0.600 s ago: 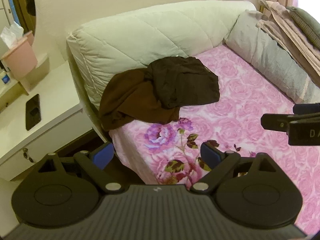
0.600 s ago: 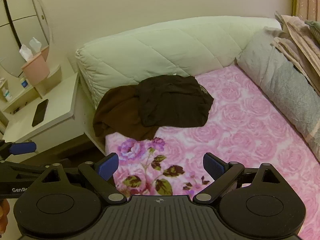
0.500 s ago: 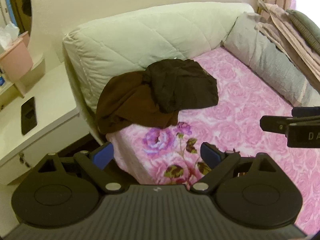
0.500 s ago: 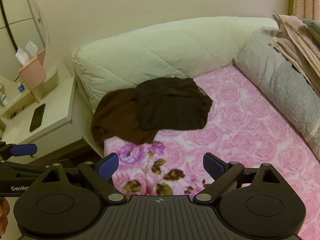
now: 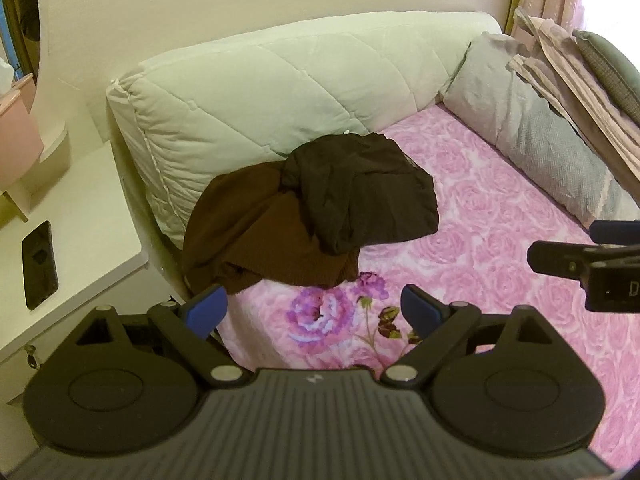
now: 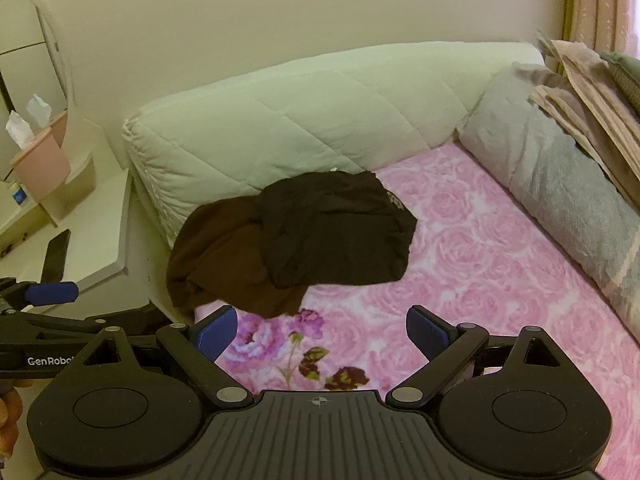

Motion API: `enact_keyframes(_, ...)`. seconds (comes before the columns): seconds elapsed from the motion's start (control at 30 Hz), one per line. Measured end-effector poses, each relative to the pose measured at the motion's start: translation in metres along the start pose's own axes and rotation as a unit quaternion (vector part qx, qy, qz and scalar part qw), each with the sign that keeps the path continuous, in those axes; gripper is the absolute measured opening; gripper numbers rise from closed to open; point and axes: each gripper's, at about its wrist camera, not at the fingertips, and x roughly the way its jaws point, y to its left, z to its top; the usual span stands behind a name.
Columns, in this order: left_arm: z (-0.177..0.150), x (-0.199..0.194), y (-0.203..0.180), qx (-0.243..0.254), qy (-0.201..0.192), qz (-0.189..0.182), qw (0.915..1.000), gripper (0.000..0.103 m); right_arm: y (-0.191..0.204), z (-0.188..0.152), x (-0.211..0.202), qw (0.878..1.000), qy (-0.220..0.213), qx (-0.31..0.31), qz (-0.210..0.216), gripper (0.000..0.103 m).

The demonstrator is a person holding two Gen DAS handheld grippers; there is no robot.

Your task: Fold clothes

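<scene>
Both claws had drawn closer to the bed (image 5: pixel 500 240) over the last half second, the clothes (image 5: pixel 316 216) larger in view. The left claw (image 5: pixel 314 308) and right claw (image 6: pixel 322 330) hung spread and empty, short of the dark heap lying against the quilt (image 5: pixel 280 84). Folding had not begun; a first grasp looked next.

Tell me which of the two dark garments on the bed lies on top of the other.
The black garment lies on top. It overlaps the brown garment, which spreads under it toward the bed's edge by the nightstand.
</scene>
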Motion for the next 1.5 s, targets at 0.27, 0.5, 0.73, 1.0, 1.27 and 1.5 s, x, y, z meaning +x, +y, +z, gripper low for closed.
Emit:
enact_keyframes(0.27, 0.005, -0.001, -0.001, 0.002, 0.004, 0.000, 1.0000, 0.092, -0.005, 0.003, 0.006, 1.000, 0.001, -0.004, 0.003, 0.094)
enact_keyframes(0.5, 0.009, 0.002, -0.006, 0.005, 0.013, -0.002, 0.9999, 0.092, -0.007, 0.005, 0.009, 1.000, 0.005, -0.008, 0.007, 0.094)
enact_keyframes(0.73, 0.009, 0.004, -0.012, 0.008, 0.017, -0.006, 0.9998, 0.092, -0.011, 0.007, 0.009, 1.000, 0.007, -0.009, 0.007, 0.094)
enact_keyframes(1.0, 0.009, 0.004, -0.021, 0.011, 0.019, -0.006, 0.9997, 0.092, -0.020, 0.005, 0.008, 1.000, 0.007, -0.007, 0.008, 0.094)
enact_keyframes(1.27, 0.008, 0.003, -0.028, 0.016, 0.019, -0.007, 0.9997, 0.092, -0.026, 0.003, 0.006, 1.000, 0.007, -0.003, 0.008, 0.094)
enact_keyframes(1.5, 0.005, 0.003, -0.029, 0.017, 0.022, -0.005, 0.9996, 0.092, -0.030, 0.001, 0.006, 1.000, 0.007, -0.001, 0.010, 0.094)
